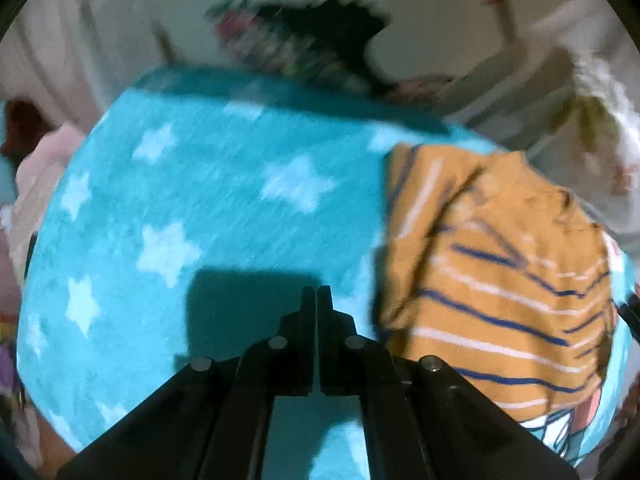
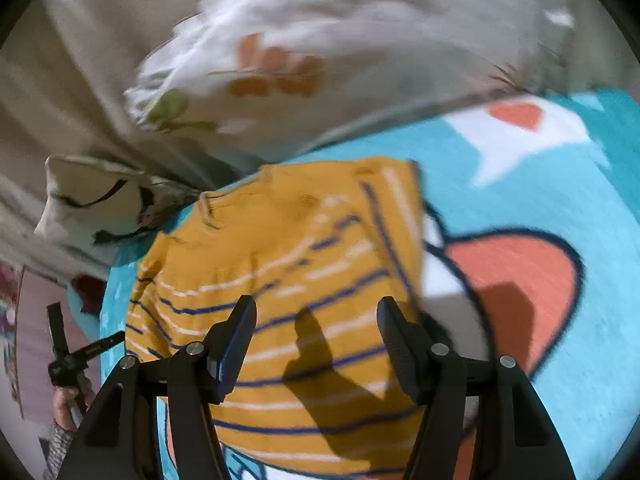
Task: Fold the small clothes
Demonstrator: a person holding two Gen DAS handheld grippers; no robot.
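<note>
Two grippers hang over a fuzzy turquoise blanket (image 1: 208,200) printed with pale stars and a cartoon face. The right gripper (image 2: 316,320) is spread wide, empty, above a mustard shirt (image 2: 288,280) with blue and white stripes, lying partly folded, collar toward the white floral pillow (image 2: 320,52). The left gripper (image 1: 317,300) has its fingers pressed together on nothing, beside the shirt's edge. Both views are blurred.

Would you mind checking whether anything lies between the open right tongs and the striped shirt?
Nothing visible does: the right tongs hang open directly over the shirt, with only their shadow on it.
</note>
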